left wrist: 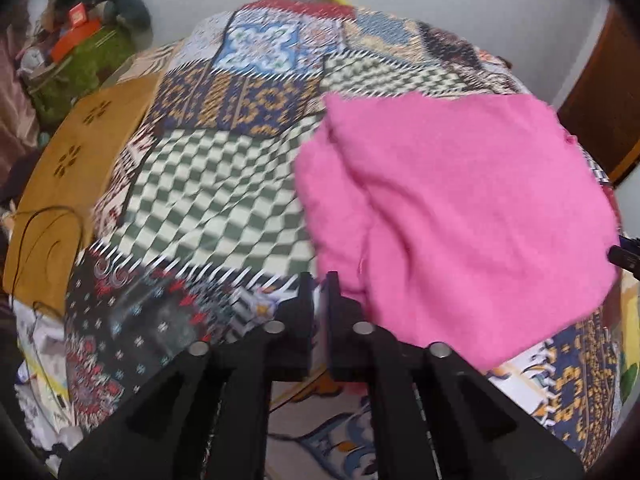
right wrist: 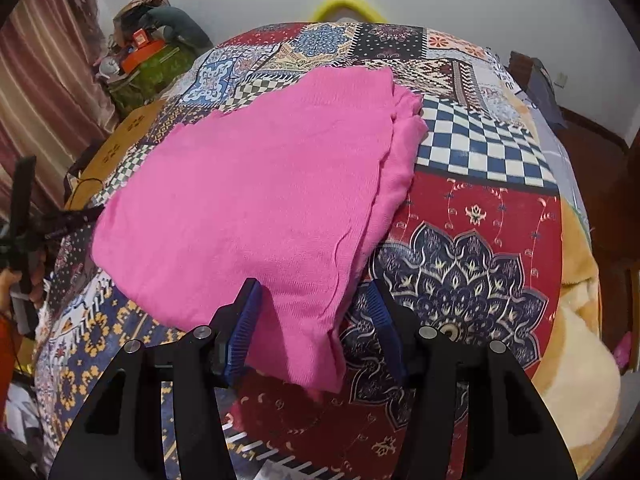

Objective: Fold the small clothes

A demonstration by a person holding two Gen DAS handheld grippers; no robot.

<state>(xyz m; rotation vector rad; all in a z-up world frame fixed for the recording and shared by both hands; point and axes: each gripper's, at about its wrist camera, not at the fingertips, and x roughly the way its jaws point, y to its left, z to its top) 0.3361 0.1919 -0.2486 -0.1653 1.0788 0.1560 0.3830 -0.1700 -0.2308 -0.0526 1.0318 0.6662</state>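
A pink knit garment [left wrist: 460, 208] lies folded on a patchwork bedspread [left wrist: 208, 184]. In the left wrist view my left gripper [left wrist: 319, 280] is shut and empty, just left of the garment's near corner. In the right wrist view the garment [right wrist: 256, 200] lies in front, with layered edges on its right side. My right gripper [right wrist: 314, 292] is open, its blue-padded fingers [right wrist: 242, 320] on either side of the garment's near corner, which hangs between them. The left gripper shows small at the left edge of the right wrist view [right wrist: 20, 216].
A brown wooden headboard [left wrist: 68, 184] with a black cable runs along the bed's left side. A cluttered green-covered stand [right wrist: 148, 64] is at the far left. A cream blanket [right wrist: 580, 340] lies at the bed's right edge. A dark wooden door [left wrist: 596, 104] is at the right.
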